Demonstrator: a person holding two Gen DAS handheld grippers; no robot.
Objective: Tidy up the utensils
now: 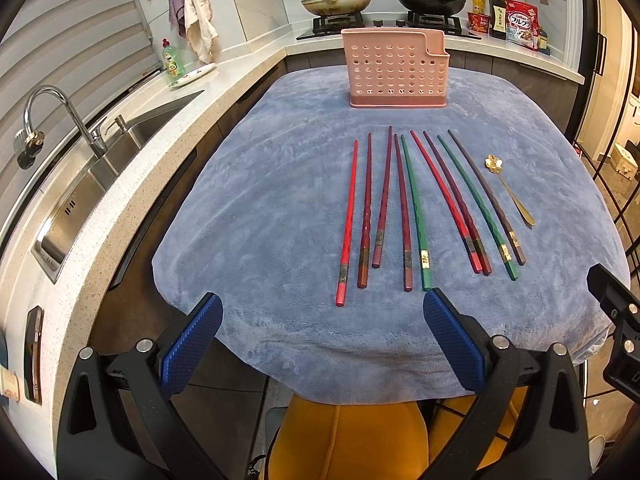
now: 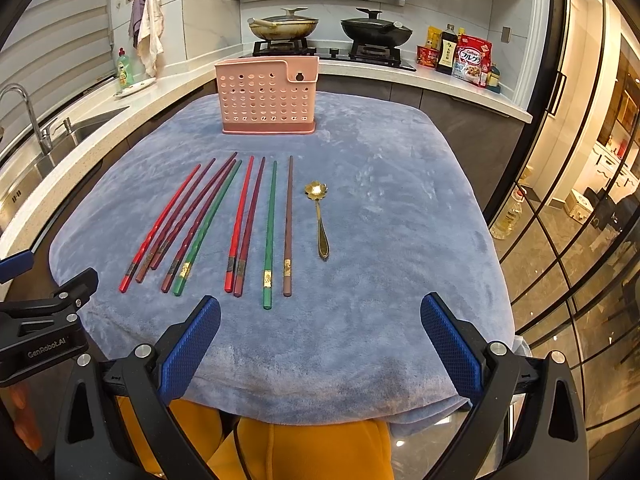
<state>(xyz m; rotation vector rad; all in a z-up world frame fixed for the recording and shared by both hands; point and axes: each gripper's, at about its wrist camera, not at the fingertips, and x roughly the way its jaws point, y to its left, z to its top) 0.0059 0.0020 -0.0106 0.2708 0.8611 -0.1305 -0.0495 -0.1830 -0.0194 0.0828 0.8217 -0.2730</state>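
Both grippers, left (image 1: 322, 320) and right (image 2: 320, 320), gape wide, empty. Chopsticks (image 2: 270, 232) and spoon (image 2: 320, 220) lie before the holder (image 2: 266, 96); pinch one chopstick mid-shaft.

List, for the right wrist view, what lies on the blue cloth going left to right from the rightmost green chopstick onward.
Rightmost green chopstick with a gold band → brown chopstick with a gold band → gold metal spoon with a flower-shaped bowl → bare blue plush cloth.
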